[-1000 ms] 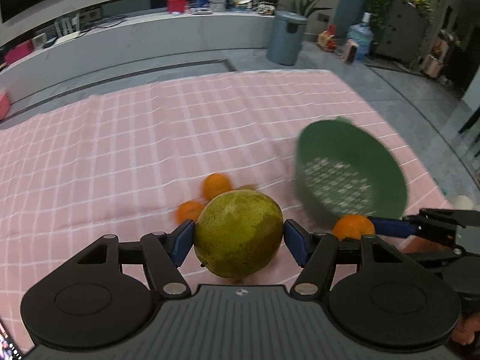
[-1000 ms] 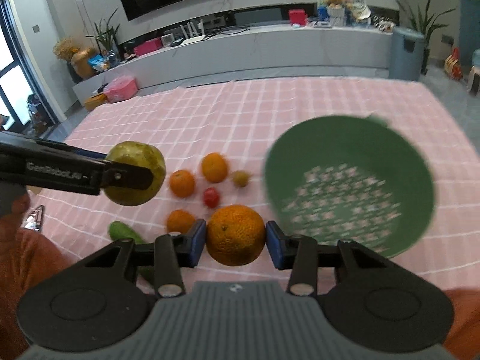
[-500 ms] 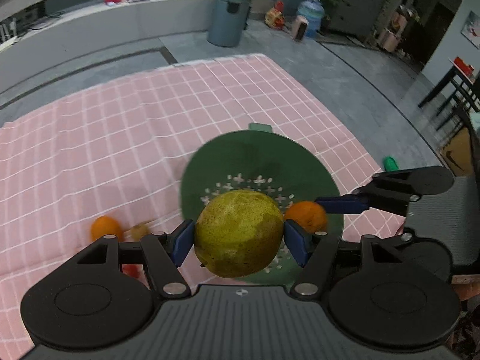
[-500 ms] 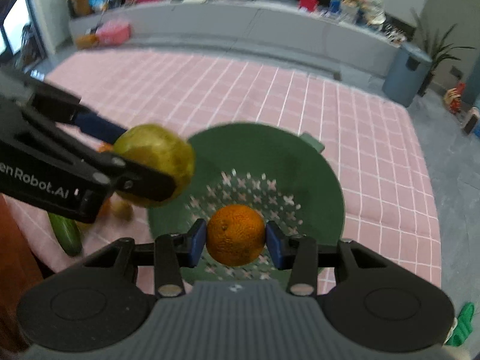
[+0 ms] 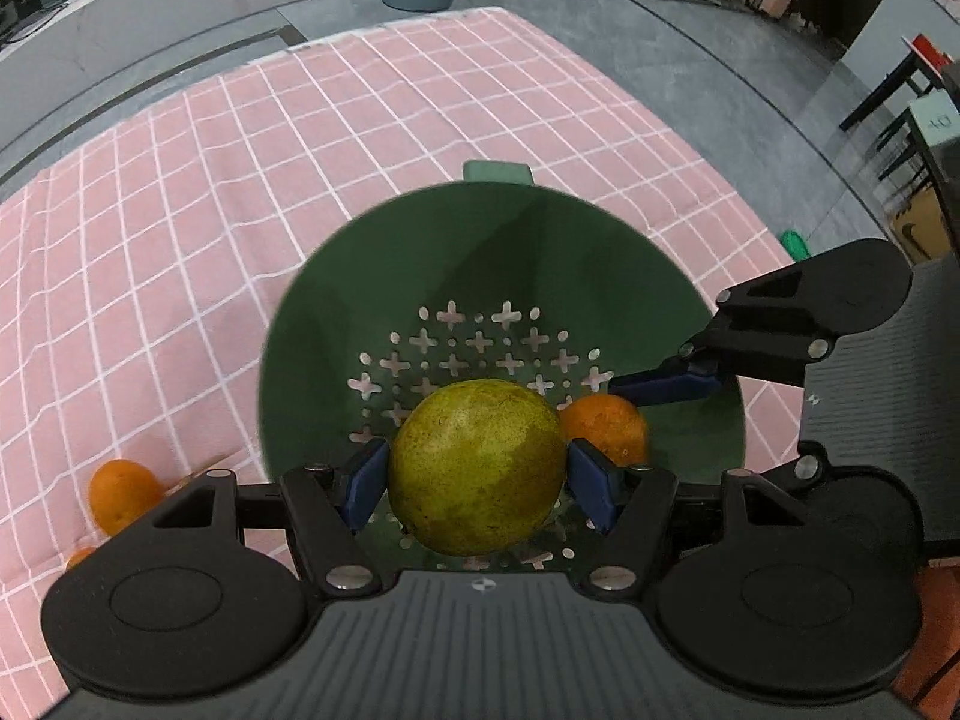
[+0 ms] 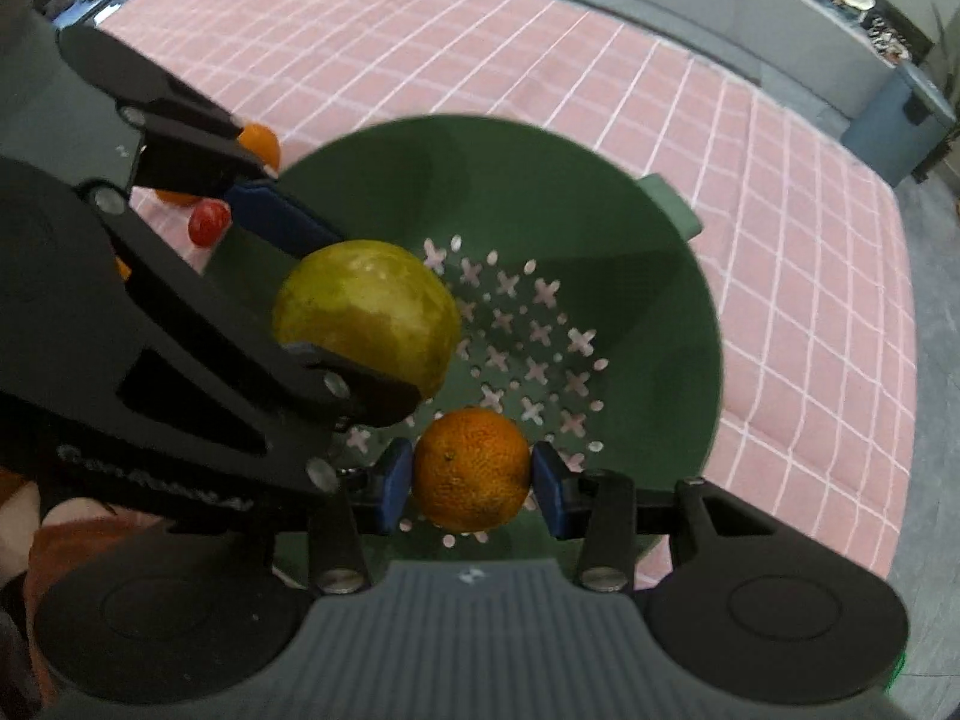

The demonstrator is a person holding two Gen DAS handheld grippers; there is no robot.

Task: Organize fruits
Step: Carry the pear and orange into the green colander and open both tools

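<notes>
The colander (image 5: 420, 276) is deep green, its floor pierced with a pattern of small crosses and dots showing pink through. Under it the cloth (image 5: 240, 192) is pink, ruled in thin white squares. The big pear-like fruit (image 5: 477, 468) is yellow-green, freckled with brown; the orange (image 6: 474, 468) beside it is bright and dimpled. Each hand-held gripper is black with blue pads (image 5: 363, 489). One small red fruit (image 6: 209, 223) lies on the cloth.

Both point steeply downward side by side, left gripper (image 5: 477, 474) clamped wide, right gripper (image 6: 472, 483) clamped narrower.
</notes>
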